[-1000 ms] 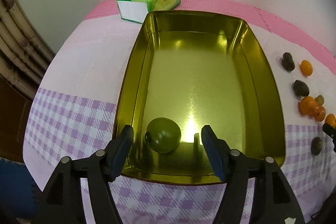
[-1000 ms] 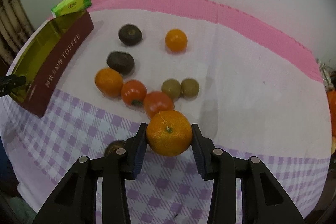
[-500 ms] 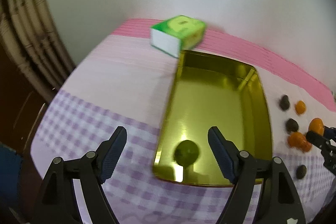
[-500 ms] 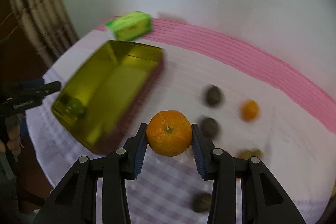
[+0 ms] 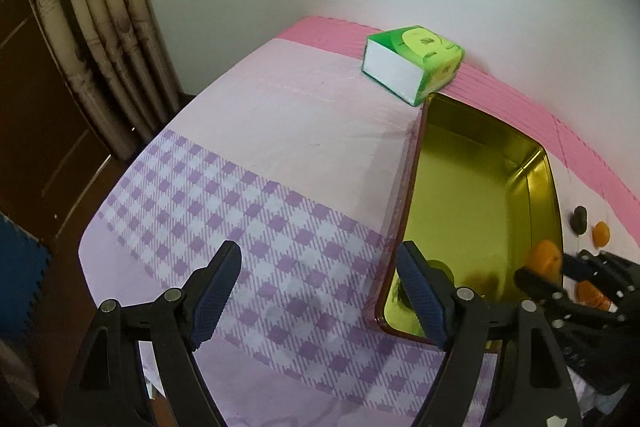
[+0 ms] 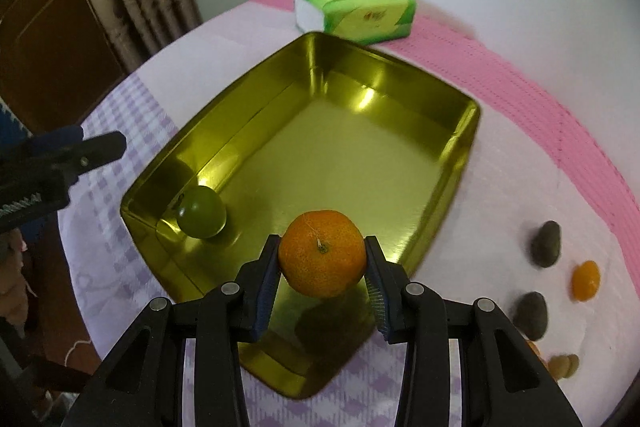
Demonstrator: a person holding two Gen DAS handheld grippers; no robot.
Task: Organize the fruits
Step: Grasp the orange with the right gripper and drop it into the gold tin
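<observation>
Right gripper (image 6: 322, 285) carries clamped orange (image 6: 322, 253) above gold tin (image 6: 460, 163), green fruit (image 6: 201, 211) in near-left corner. Left gripper (image 5: 320, 293) gapes empty over tablecloth. Next, likely: lower, release.

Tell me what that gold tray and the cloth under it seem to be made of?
The tray looks like thin metal, probably tin, with a glossy gold finish: its walls mirror the green fruit and throw bright glints. The cloth looks like soft matte woven fabric, pink ribbed stripes and printed purple checks, with slight creases; the exact fibre is unclear.
</observation>
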